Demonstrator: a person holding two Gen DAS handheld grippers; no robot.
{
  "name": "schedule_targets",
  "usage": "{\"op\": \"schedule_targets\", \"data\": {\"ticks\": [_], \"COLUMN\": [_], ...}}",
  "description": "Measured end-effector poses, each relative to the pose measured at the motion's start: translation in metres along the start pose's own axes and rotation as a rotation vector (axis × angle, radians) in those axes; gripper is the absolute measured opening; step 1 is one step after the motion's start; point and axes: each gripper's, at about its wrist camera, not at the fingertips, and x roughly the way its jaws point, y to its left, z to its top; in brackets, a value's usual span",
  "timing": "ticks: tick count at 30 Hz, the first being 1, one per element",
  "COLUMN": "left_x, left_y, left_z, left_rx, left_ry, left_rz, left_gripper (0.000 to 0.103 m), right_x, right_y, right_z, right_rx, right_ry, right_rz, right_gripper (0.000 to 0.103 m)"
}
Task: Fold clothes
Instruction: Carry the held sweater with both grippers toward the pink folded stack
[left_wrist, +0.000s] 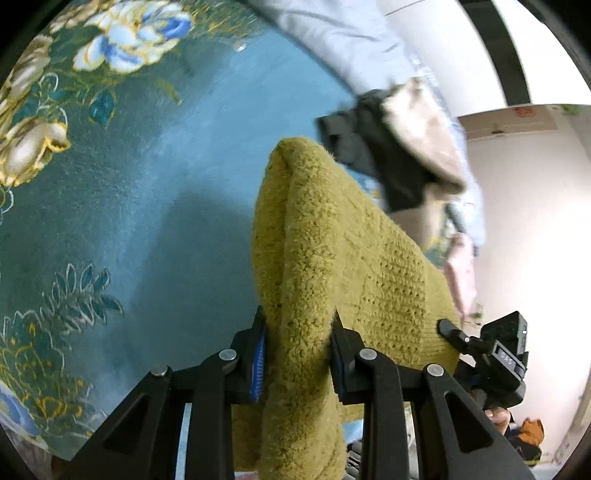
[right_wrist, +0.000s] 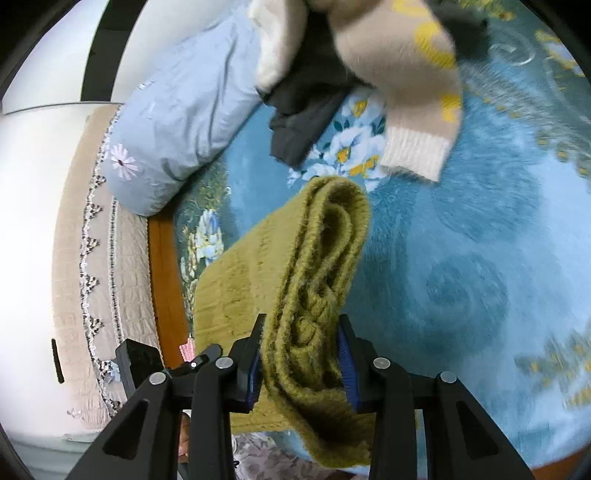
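While both tongs clamp opposite ends of the fuzzy olive-green knitted sweater (left_wrist: 332, 258), left gripper (left_wrist: 298, 354) and right gripper (right_wrist: 300, 354) hold it above the blue floral plush blanket (left_wrist: 129, 177). Folded bundle's airborne; next up, probably a level set-down.

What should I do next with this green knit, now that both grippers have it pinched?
Probably carry it across and lower it flat onto the bare blue blanket. The left gripper and right gripper each clamp a bunched end of the olive sweater, which hangs between them, clear of the clothes pile.
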Motion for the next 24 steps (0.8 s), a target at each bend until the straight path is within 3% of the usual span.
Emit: {"op": "schedule_targets", "data": {"ticks": [11, 16, 24], "left_x": [-0.089, -0.105, -0.114], "left_y": [-0.101, -0.147, -0.200], "left_z": [-0.015, -0.010, -0.014], "left_rx": [0.258, 0.361, 0.477], "left_ry": [-0.052, -0.066, -0.065], "left_rz": [-0.146, -0.217, -0.242], "left_gripper": [0.029, 0.029, 0.029], "right_x": [-0.132, -0.181, -0.227], "right_y": [0.058, 0.080, 0.082], "right_z": [-0.033, -0.039, -0.042], "right_rx": [-0.055, -0.073, -0.063], "right_ry": [-0.240, -0.328, -0.411], "right_rz": [0.009, -0.018, 0.009], "right_gripper": [0.037, 0.037, 0.037]}}
